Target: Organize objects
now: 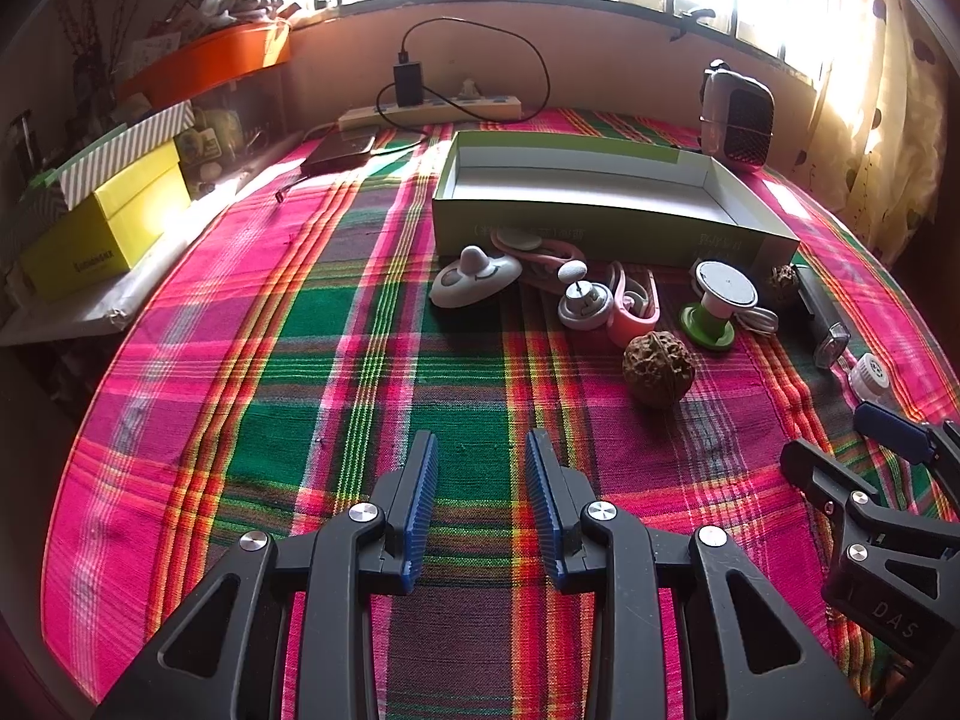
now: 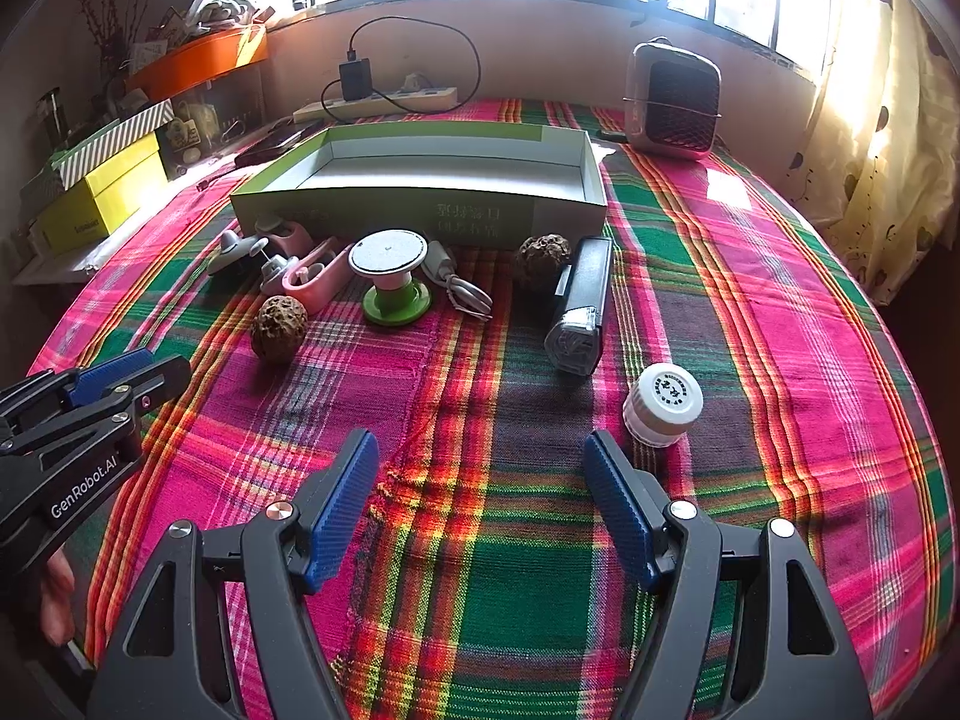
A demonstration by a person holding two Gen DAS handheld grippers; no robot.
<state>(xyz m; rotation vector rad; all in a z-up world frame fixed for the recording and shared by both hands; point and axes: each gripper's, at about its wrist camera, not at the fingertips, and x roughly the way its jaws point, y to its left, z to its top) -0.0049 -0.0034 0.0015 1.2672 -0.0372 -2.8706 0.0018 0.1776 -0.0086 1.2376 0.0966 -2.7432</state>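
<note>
An empty green cardboard tray [image 1: 606, 234] [image 2: 420, 213] lies on the plaid cloth. In front of it lie small objects: a walnut [image 1: 659, 367] [image 2: 279, 329], a second walnut [image 2: 543, 252], a green-based spool [image 1: 717, 306] [image 2: 393, 282], pink holders [image 1: 633, 312] [image 2: 315, 279], a white mouse-like gadget [image 1: 474, 279], a black device [image 2: 579, 306] and a white-capped jar [image 2: 662, 405]. My left gripper [image 1: 482, 450] is open and empty, short of the objects. My right gripper [image 2: 480, 450] is open and empty, with the jar just right of its right finger.
A small heater [image 2: 672, 99] stands at the back right. A power strip with charger [image 2: 375, 102] lies against the back wall. Yellow and striped boxes [image 1: 102, 222] are stacked at the left, beside an orange tray [image 1: 210, 60]. A curtain [image 2: 888, 168] hangs at right.
</note>
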